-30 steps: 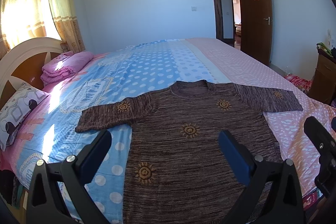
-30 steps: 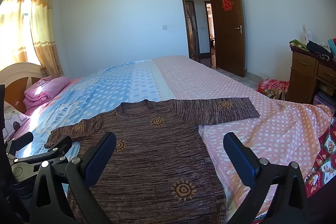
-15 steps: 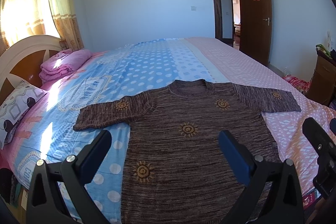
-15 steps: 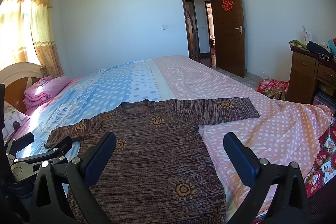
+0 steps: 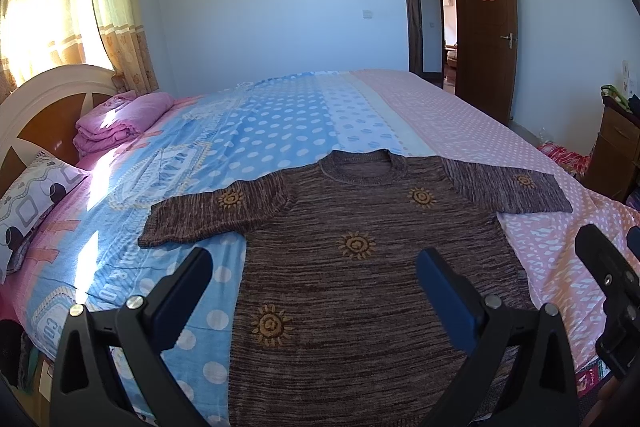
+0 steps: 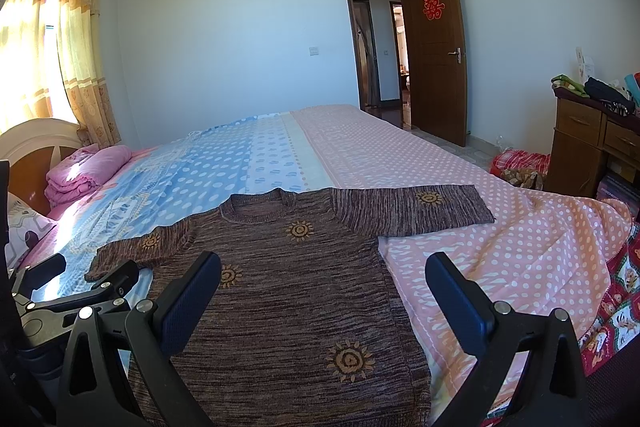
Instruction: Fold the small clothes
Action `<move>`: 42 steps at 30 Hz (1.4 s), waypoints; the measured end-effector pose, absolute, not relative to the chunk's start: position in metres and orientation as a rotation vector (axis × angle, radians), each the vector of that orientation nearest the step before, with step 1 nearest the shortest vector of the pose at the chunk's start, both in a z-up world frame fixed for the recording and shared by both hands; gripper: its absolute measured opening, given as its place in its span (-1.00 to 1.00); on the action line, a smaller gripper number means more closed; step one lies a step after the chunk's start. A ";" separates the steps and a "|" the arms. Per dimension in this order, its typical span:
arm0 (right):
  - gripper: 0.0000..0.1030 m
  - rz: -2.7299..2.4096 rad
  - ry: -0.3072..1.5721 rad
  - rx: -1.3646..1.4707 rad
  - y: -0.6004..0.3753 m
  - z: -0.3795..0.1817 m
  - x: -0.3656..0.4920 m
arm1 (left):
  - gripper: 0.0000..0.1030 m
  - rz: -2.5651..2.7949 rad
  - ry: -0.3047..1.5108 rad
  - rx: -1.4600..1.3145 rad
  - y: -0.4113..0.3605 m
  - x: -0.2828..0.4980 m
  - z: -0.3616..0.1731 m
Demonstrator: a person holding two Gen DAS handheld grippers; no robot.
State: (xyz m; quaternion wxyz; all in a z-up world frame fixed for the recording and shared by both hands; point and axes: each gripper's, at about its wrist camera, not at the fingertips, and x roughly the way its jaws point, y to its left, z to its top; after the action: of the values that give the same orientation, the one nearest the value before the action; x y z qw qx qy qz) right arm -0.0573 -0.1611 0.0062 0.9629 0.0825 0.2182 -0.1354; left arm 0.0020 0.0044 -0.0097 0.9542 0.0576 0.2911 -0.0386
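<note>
A brown knitted short-sleeved sweater (image 5: 360, 267) with orange sun motifs lies flat, face up, on the bed, both sleeves spread out; it also shows in the right wrist view (image 6: 296, 291). My left gripper (image 5: 316, 275) is open and empty, held above the sweater's lower left part. My right gripper (image 6: 324, 283) is open and empty above the sweater's lower right part. The left gripper also shows at the left edge of the right wrist view (image 6: 86, 273), and the right gripper's fingers (image 5: 600, 255) show at the right edge of the left wrist view.
The bed (image 5: 280, 131) has a blue and pink dotted cover. A folded pink blanket (image 5: 116, 123) and a pillow (image 5: 32, 187) lie by the headboard at left. A wooden dresser (image 6: 592, 147) stands at right. The door (image 6: 436, 55) is open.
The left wrist view has shifted slightly; the sweater sits a little further left and lower in it. The right wrist view is unchanged. Both grippers stay open.
</note>
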 end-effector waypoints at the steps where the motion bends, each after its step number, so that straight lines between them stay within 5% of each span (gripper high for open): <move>1: 0.98 -0.273 0.442 0.167 -0.161 0.006 -0.057 | 1.00 -0.079 0.591 0.117 0.004 0.002 -0.010; 30: 0.98 -0.291 0.483 0.189 -0.173 -0.012 -0.043 | 1.00 -0.103 0.625 0.112 0.005 0.016 -0.026; 42: 0.96 -0.520 0.404 0.311 -0.331 -0.008 -0.010 | 1.00 -0.134 0.672 0.091 0.031 0.084 -0.059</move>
State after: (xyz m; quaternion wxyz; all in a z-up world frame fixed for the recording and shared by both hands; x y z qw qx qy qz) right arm -0.0104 -0.3313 -0.0079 0.9345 0.1519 0.1974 -0.2542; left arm 0.0843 0.0314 -0.0588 0.9409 0.0448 0.3292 -0.0657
